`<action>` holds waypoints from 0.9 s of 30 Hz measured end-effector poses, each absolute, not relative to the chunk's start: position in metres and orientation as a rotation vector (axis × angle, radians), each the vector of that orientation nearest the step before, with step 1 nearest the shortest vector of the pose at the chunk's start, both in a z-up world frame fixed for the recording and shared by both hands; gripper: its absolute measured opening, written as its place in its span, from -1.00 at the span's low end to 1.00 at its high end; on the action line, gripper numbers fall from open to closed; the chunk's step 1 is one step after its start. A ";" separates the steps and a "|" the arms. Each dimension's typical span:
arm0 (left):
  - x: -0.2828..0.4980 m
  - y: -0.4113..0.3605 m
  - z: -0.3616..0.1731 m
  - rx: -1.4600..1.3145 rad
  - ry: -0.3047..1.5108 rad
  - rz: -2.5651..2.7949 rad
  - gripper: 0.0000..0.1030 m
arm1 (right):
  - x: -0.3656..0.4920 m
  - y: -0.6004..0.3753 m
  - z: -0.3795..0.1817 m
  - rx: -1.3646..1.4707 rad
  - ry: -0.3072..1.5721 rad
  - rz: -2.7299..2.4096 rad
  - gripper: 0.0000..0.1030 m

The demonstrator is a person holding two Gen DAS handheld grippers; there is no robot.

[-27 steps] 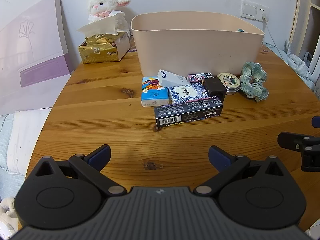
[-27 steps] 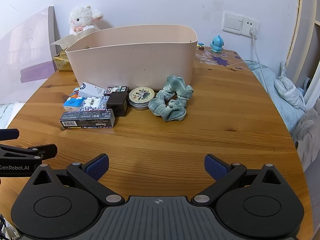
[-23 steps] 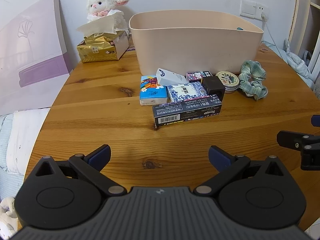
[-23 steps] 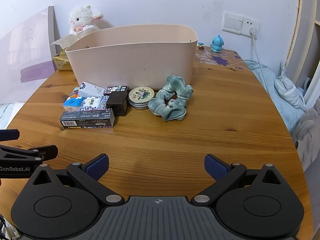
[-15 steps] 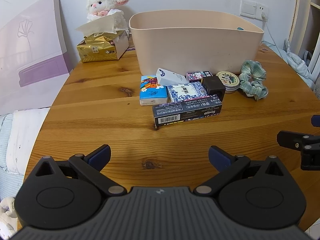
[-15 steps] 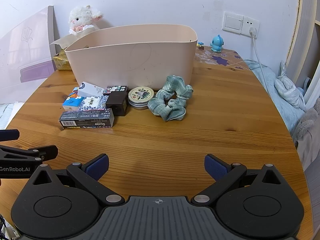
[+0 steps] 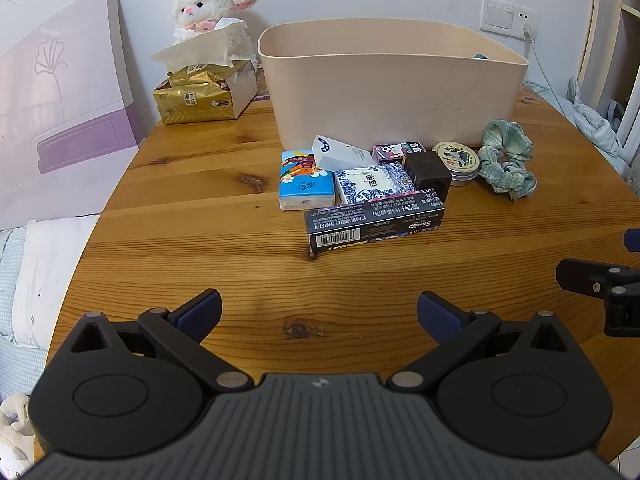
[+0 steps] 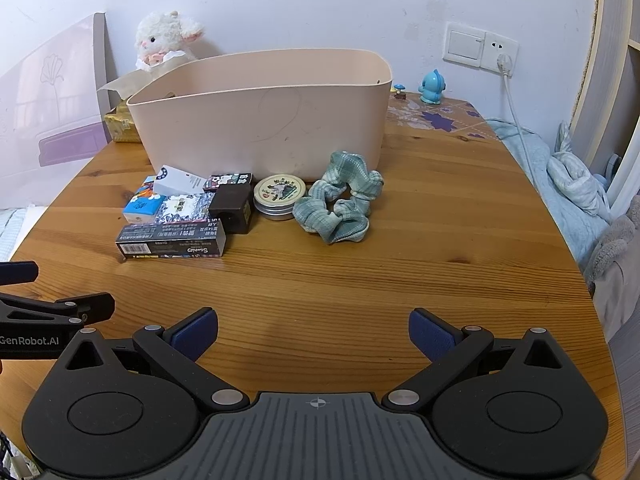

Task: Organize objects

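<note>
A beige plastic bin (image 7: pixel 392 80) (image 8: pixel 264 120) stands at the back of the round wooden table (image 7: pixel 200 240) (image 8: pixel 440 260). In front of it lies a cluster: a long black box (image 7: pixel 374 222) (image 8: pixel 172 240), a blue tissue pack (image 7: pixel 306 180) (image 8: pixel 144 202), a blue-and-white tissue pack (image 7: pixel 374 182), a small white box (image 7: pixel 340 154), a black cube (image 7: pixel 428 170) (image 8: pixel 232 208), a round tin (image 7: pixel 456 159) (image 8: pixel 280 196) and a green scrunchie (image 7: pixel 508 158) (image 8: pixel 340 204). My left gripper (image 7: pixel 319 312) and right gripper (image 8: pixel 313 330) hover open and empty over the near table, side by side.
A gold tissue box (image 7: pixel 204 94) and a white plush lamb (image 7: pixel 212 4) sit back left. A purple-and-white board (image 7: pixel 60 120) leans at the left edge. A blue figurine (image 8: pixel 430 88), wall socket with cable (image 8: pixel 506 64) and bedding (image 8: pixel 568 184) lie to the right.
Both views shifted only very slightly; the objects and both open grippers stay where they were.
</note>
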State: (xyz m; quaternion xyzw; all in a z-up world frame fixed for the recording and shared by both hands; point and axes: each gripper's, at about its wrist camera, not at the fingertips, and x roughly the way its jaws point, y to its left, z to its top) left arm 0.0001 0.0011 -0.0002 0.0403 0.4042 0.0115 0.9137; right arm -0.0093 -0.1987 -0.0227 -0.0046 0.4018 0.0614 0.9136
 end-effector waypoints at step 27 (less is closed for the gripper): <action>-0.001 0.003 -0.003 0.083 0.836 0.025 1.00 | -0.007 -0.201 -0.024 -0.005 0.830 0.122 1.00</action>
